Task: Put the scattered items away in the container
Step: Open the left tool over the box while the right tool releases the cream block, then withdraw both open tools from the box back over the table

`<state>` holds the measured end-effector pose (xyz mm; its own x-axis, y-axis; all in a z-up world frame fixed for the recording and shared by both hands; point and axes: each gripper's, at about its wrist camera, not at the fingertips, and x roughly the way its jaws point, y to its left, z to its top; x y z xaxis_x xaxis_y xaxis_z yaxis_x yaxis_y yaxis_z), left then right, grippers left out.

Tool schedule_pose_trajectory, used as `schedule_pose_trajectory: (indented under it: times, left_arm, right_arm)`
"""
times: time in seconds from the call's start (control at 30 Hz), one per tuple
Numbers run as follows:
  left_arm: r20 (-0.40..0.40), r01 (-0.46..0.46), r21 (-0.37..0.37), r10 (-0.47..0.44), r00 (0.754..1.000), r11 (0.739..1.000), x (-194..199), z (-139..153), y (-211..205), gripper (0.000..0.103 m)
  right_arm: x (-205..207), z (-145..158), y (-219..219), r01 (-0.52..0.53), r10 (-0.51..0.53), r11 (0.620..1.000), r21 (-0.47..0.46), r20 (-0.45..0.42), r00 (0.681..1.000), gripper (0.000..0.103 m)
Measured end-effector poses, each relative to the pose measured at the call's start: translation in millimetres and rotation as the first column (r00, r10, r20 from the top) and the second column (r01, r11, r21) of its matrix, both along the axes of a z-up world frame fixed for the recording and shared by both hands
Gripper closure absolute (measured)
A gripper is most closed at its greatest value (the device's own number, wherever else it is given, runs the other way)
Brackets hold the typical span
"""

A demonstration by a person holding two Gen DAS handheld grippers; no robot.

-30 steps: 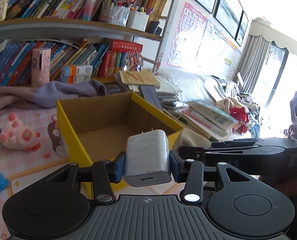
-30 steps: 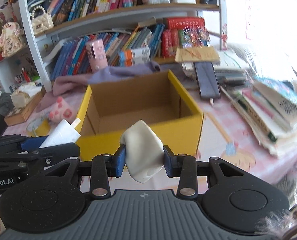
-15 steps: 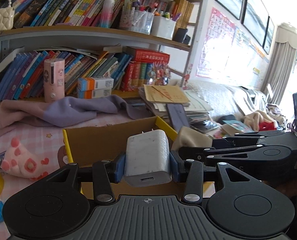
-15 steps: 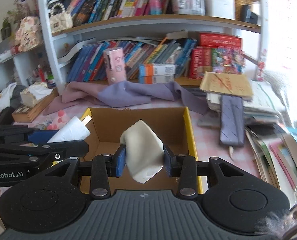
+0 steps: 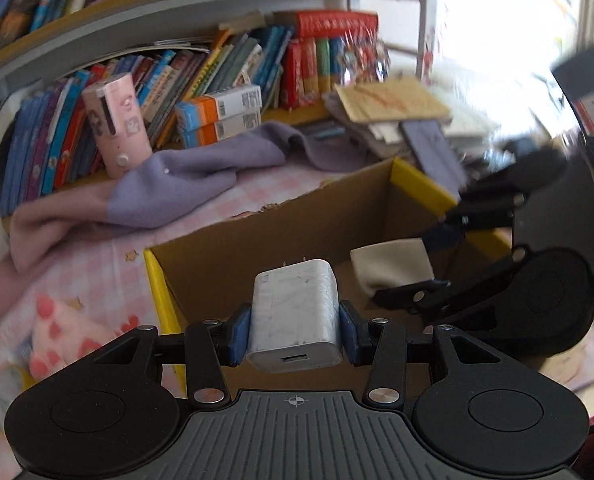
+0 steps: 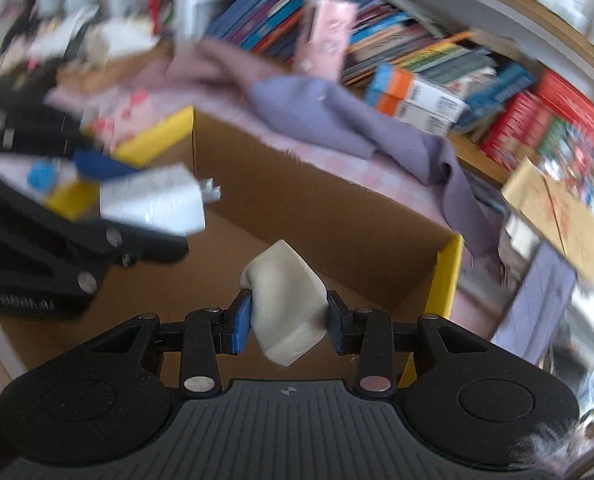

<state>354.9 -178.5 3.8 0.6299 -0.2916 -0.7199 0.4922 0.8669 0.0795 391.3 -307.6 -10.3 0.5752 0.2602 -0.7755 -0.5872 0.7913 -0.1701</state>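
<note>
Status: both grippers are loaded and positioned over the open-topped brown cardboard box with yellow rim edges (image 5: 421, 184).

1. Left gripper (image 5: 295, 330): the 2 blue pads are pressed against the side faces of the white rectangular USB wall charger (image 5: 295, 316). The charger's long axis runs along the fingers, with its metal prongs pointing forward toward the box's far wall and its USB port facing the camera. The charger sits just inside the box's near-left corner, above the box floor.

2. Right gripper (image 6: 287, 320): the pads pinch the cream-white soft rubbery lump (image 6: 285, 304), which stands tilted between them, its pointed end uppermost. In the right wrist view it hangs over the brown floor toward the right part of the box. In the left wrist view the same lump (image 5: 393, 266) appears deeper in the box than the charger.

3. Governing relation: the box floor lies directly below both held items and neither touches it. Judged from this, releasing requires only spreading each claw; the 2 grippers are near each other, so contact between them is the main risk.

4. Surface and room: the box rests on a pink checked tablecloth (image 5: 97, 264). A purple cloth (image 5: 185, 176) is draped behind it, and a bookshelf crowded with upright books (image 5: 201, 80) backs the table. Both views show motion blur.
</note>
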Motion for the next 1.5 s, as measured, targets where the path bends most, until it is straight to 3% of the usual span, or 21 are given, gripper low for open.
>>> schedule_pose_trajectory:
  times: [0.23,0.33,0.67,0.7,0.73,0.8,0.83,1.0,1.2,1.5]
  left_arm:
    - [-0.036,0.050,0.151,-0.045,0.998,0.987,29.2,-21.0,-23.2,0.059]
    - [-0.024,0.035,0.200,-0.031,0.999,0.979,33.3,-26.9,-32.0,0.059]
    - [-0.034,-0.001,0.211,0.008,0.999,0.977,39.9,-27.9,-33.1,0.055]
    - [-0.029,-0.006,0.213,0.013,1.000,0.977,39.9,-27.7,-33.0,0.053]
    - [-0.029,-0.011,0.218,0.018,0.999,0.976,40.6,-28.1,-33.1,0.046]
    - [-0.018,-0.024,0.225,0.029,0.999,0.974,40.9,-27.4,-32.9,0.037]
    - [-0.014,-0.032,0.224,0.036,0.999,0.974,40.8,-27.0,-32.1,0.033]
    - [0.014,-0.075,0.194,0.074,0.997,0.978,39.0,-21.1,-26.9,0.031]
    - [0.058,-0.190,0.056,0.187,0.981,0.980,18.7,8.7,-5.7,0.023]
    - [0.127,-0.275,-0.088,0.284,0.950,0.958,-32.0,47.0,31.4,0.015]
  right_arm:
    - [27.3,-22.6,17.8,-0.187,0.186,0.970,-0.157,-0.021,0.982,0.067]
    - [37.2,-29.7,24.2,-0.209,0.206,0.960,-0.185,-0.035,0.978,0.067]
    - [43.9,-31.5,26.7,-0.195,0.188,0.958,-0.209,-0.053,0.981,0.066]
    - [43.7,-31.8,27.9,-0.201,0.194,0.956,-0.215,-0.053,0.980,0.059]
    - [42.7,-31.2,29.0,-0.205,0.200,0.953,-0.221,-0.045,0.979,0.042]
    - [37.6,-28.1,29.9,-0.209,0.214,0.951,-0.228,-0.004,0.977,0.022]
    - [35.3,-27.0,30.1,-0.214,0.222,0.950,-0.229,0.010,0.975,0.020]
    - [34.7,-19.5,23.2,-0.187,0.198,0.964,-0.190,0.039,0.980,0.019]
    - [25.6,7.2,5.5,-0.112,0.113,0.994,-0.016,0.061,0.992,0.019]
    - [-15.0,59.0,-11.1,0.007,-0.037,0.985,0.175,0.167,0.985,0.019]
